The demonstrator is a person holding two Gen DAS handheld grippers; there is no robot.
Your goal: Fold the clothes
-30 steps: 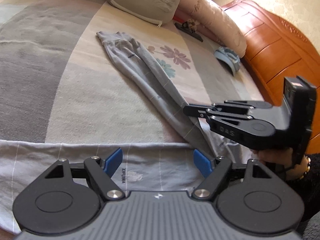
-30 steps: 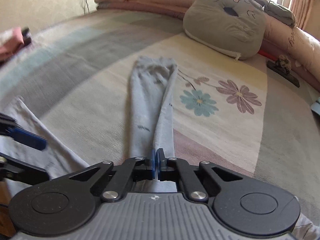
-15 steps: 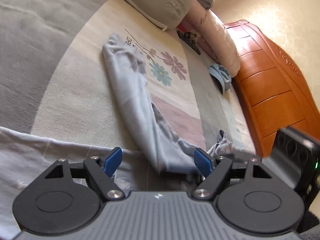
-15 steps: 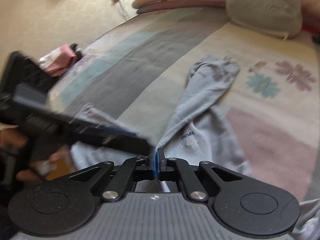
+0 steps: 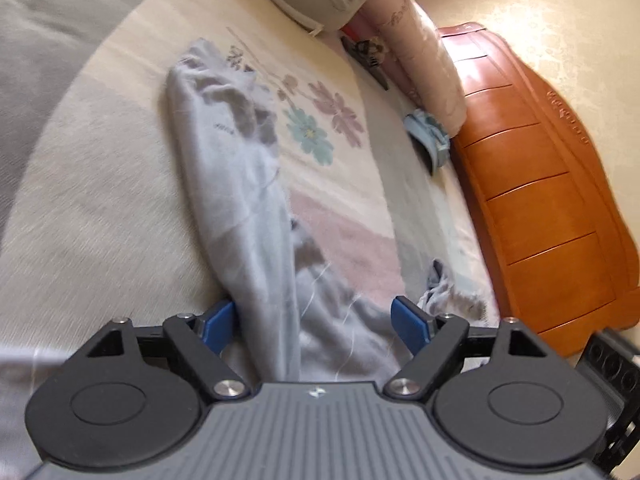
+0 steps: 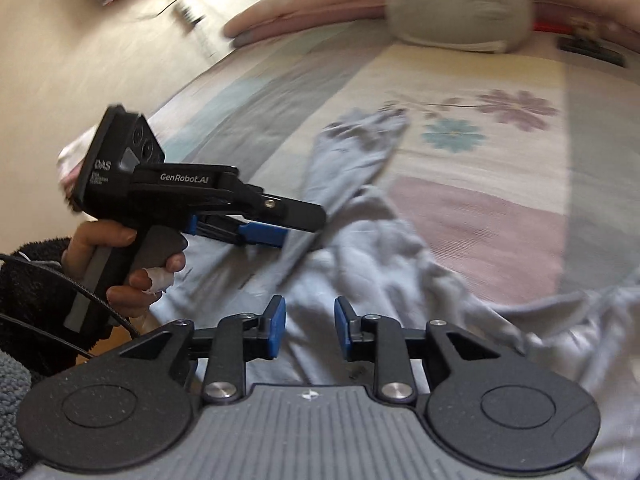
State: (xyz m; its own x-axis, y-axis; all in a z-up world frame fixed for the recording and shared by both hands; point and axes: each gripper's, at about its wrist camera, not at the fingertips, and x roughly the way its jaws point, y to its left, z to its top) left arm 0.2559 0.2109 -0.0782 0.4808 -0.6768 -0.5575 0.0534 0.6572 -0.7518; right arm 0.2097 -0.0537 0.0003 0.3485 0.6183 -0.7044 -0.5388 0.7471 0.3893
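Light grey trousers (image 5: 224, 168) lie lengthwise on the bed, their near end bunched up (image 6: 384, 248). My left gripper (image 5: 316, 320) is low over that near end. Its jaws are opening wide, and the cloth lies loosely between the blue pads (image 5: 218, 320) without being pinched. The right wrist view shows the same left gripper (image 6: 280, 224) from the side, held by a hand (image 6: 120, 264) at the trouser leg. My right gripper (image 6: 310, 320) hovers just above the rumpled cloth. Its jaws are opening, with a gap and nothing gripped between its pads (image 6: 276, 324).
A grey cushion (image 6: 460, 4) and pink bolsters (image 5: 424, 60) lie along the far side of the bed. An orange wooden headboard (image 5: 540, 200) stands at the right. A small blue item (image 5: 428, 136) and a black object (image 5: 368, 60) rest near it. The floral bedspread (image 6: 480, 168) stretches beyond the trousers.
My right gripper, shut on the trouser end before, has swung left, opened and let the cloth go. My left gripper has moved forward and down until the bunched cloth sits between its jaws.
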